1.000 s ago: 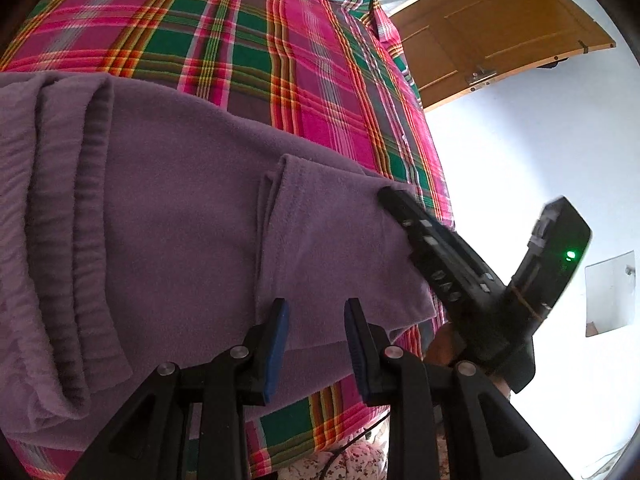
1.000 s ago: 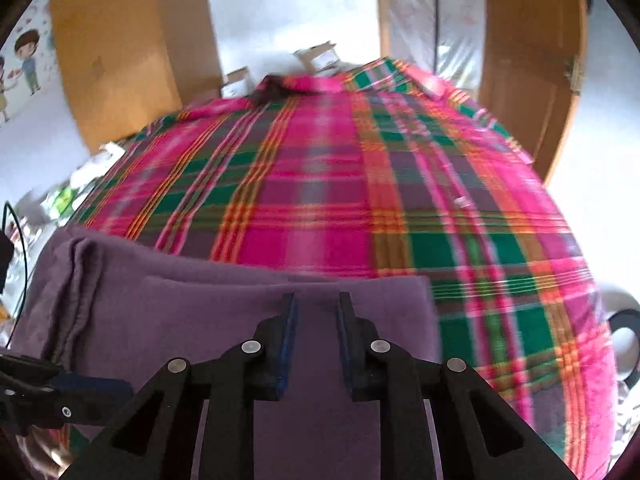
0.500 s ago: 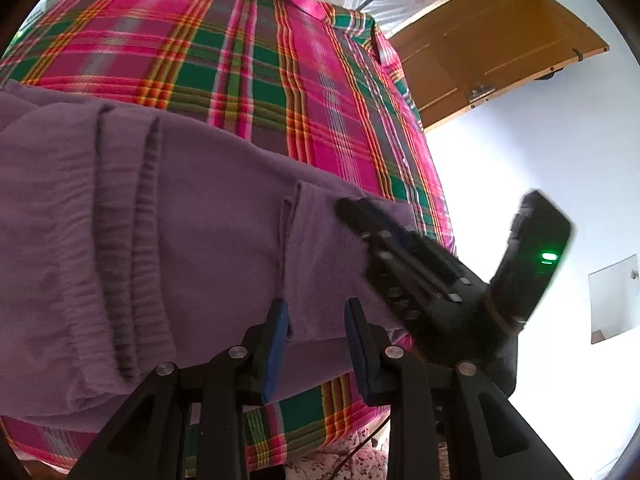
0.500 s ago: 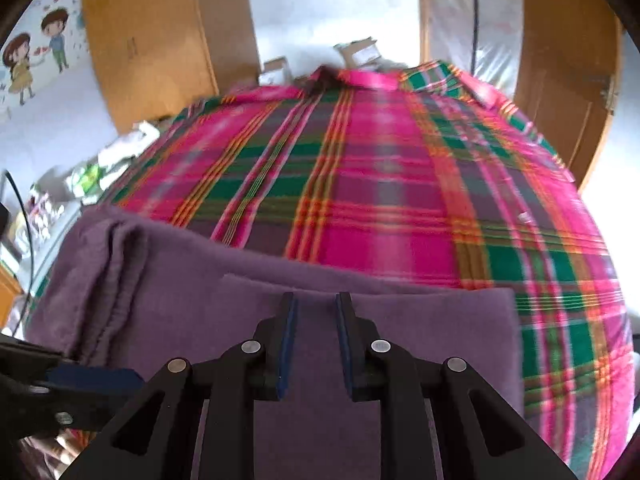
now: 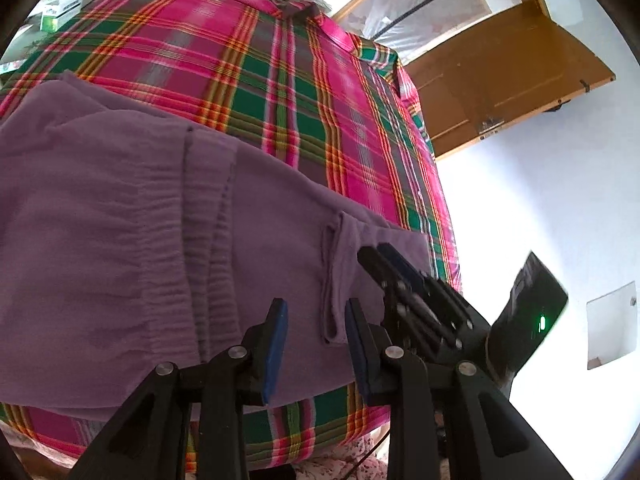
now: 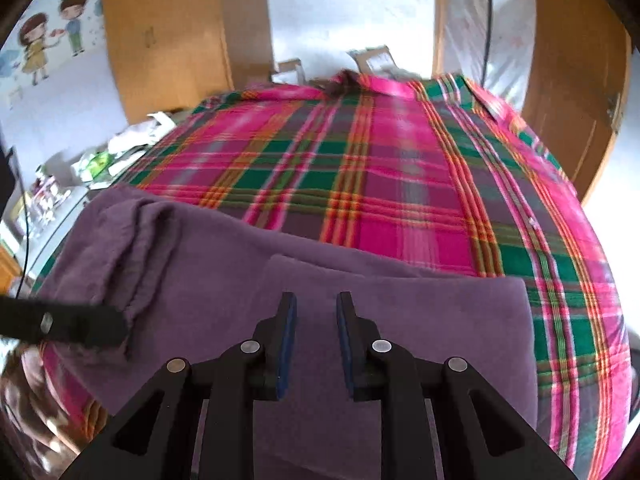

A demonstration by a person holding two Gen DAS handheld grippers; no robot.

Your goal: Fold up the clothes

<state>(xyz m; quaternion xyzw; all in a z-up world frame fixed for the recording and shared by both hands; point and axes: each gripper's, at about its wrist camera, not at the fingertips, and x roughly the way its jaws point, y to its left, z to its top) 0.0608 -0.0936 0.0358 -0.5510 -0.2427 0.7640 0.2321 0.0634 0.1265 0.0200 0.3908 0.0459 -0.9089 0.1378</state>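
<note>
- The left gripper (image 5: 316, 338) hangs low over the purple garment (image 5: 120, 248), its jaws a moderate gap apart and closed on nothing; a loose hem edge of the garment shows between the blue pads, but they do not pinch it.
- The right gripper (image 6: 316, 334) stands over the same garment (image 6: 400, 320), jaws parted a little less and likewise empty, above a flat folded panel with a straight right edge.
- In the left wrist view the right gripper's fingers (image 5: 400, 276) rest on or just above the cloth beside that hem; I judge both tools sit close together there to work one end of the garment.
- The garment lies on the near edge of the plaid bedspread (image 5: 280, 80), gathered elastic band to the left, layers doubled over one another, so it looks partly folded.
- Counted: two grippers, one purple garment, one bedspread; no second garment is in sight.
- Beyond the bedspread stands a wooden door (image 5: 500, 80).
</note>
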